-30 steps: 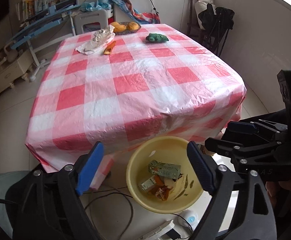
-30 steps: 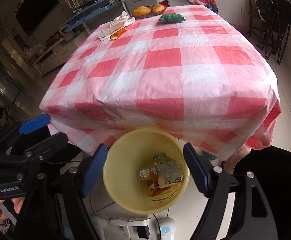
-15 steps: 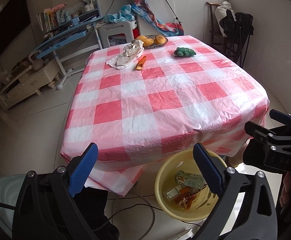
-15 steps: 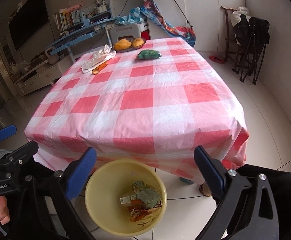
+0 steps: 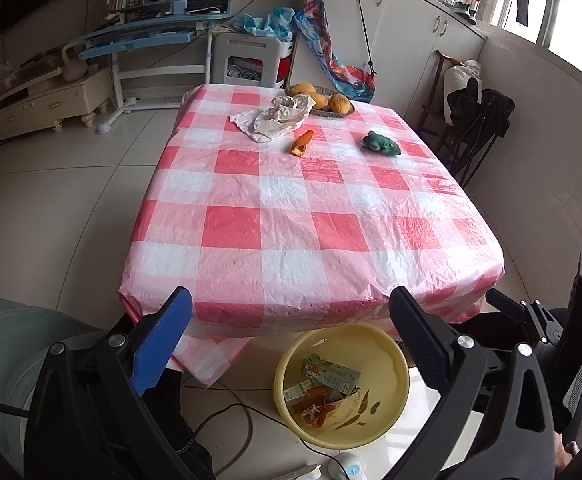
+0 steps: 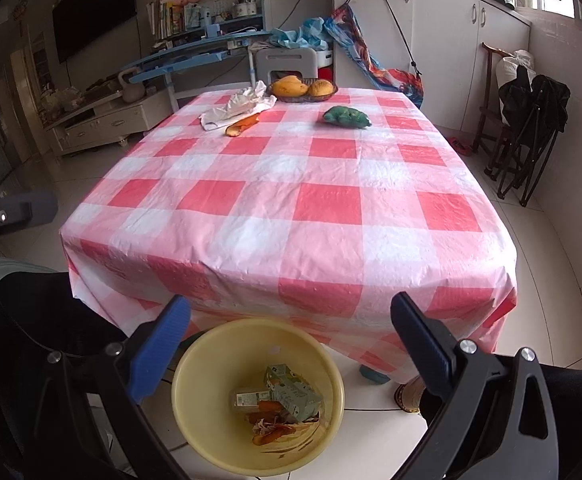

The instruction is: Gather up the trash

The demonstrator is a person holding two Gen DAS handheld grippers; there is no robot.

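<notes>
A yellow basin [image 5: 395,360] [image 6: 227,360] stands on the floor under the table's near edge, holding a green carton [image 5: 331,374] [image 6: 291,394] and orange peels. At the far end of the red-checked table [image 5: 291,220] [image 6: 291,208] lie crumpled white paper [image 5: 279,118] [image 6: 239,106], an orange peel [image 5: 303,143] [image 6: 243,124] and a green crumpled thing [image 5: 381,144] [image 6: 347,117]. My left gripper [image 5: 289,300] is open and empty, above and behind the basin. Beside it my right gripper [image 6: 290,304] [image 5: 539,328] is also open and empty.
A basket of yellow fruit [image 5: 323,100] [image 6: 303,88] sits at the table's far edge. A cable [image 5: 227,412] and a power strip lie on the floor near the basin. A folded black chair [image 6: 531,128] stands at the right wall, a white stool [image 5: 251,60] behind the table.
Both grippers rose and drew back from the basin, so more of the table top shows. The right jaws opened wider, and both views rolled level.
</notes>
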